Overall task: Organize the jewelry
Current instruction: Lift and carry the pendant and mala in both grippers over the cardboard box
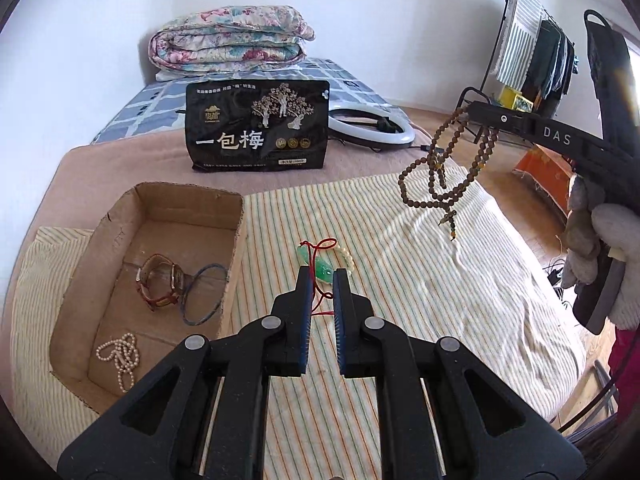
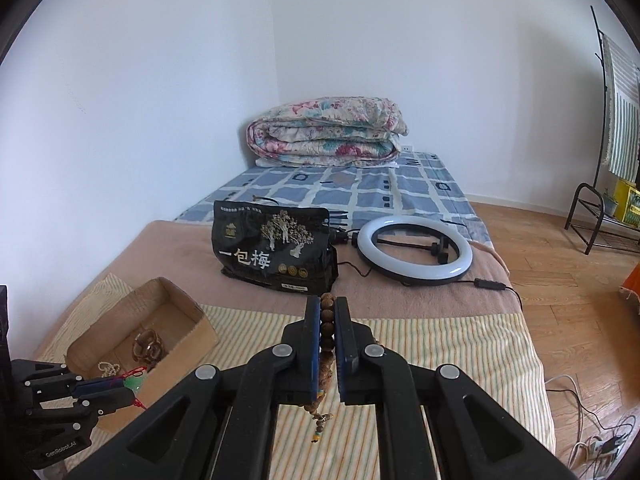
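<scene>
Striped cloth (image 1: 400, 280): covered the near end of the bed, under the box and the loose jewelry.
Snack bag (image 1: 256, 126): black, stood upright beyond the cloth, beside a ring light (image 2: 414, 246).
Cardboard box (image 1: 236, 240): open-topped, lay on the cloth left of centre; held a watch (image 1: 160, 282), a thin blue bangle (image 1: 204, 294) and a pearl strand (image 1: 120, 356).
Right gripper (image 2: 328, 312): jaws nearly closed, pinching a wooden bead string (image 1: 440, 168), which hung in loops above the cloth, clear of it.
Left gripper (image 1: 322, 280): jaws parted a little, set either side of the red cord; whether they gripped it could not be told.
Green pendant (image 1: 320, 266): on a red cord (image 1: 318, 300), at the left gripper's fingertips, just right of the box.
</scene>
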